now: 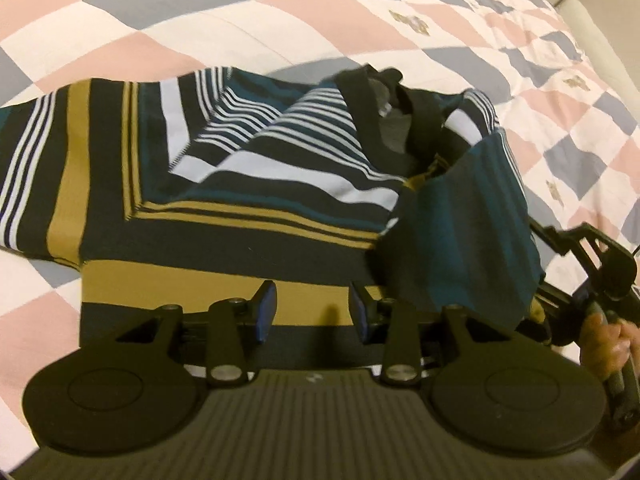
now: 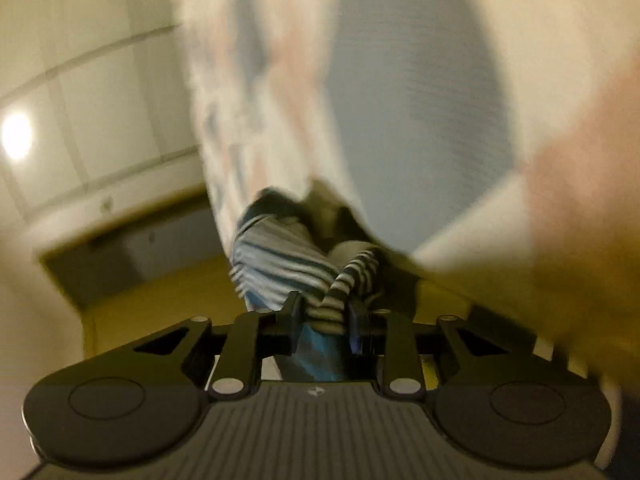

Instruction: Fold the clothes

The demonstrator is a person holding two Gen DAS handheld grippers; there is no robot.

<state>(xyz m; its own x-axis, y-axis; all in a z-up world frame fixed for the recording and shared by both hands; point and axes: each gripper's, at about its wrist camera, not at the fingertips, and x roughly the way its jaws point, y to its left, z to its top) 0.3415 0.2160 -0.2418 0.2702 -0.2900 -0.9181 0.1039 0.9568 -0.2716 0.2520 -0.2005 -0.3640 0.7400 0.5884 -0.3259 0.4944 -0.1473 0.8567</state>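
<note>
Our left gripper hovers open over the shirt on the quilt; our right gripper pinches its fabric.

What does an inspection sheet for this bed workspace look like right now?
Surface: checked quilt on a bed, pink, grey and white.
Job's things: striped shirt, partly folded; one end lifted.
Clutter: nothing seen.
Grippers: left gripper over the shirt's mustard band, fingers apart, nothing between them; right gripper shut on bunched shirt cloth.
Cables: thin wire by the right gripper.
Surroundings: blurred pale wall panels.
</note>
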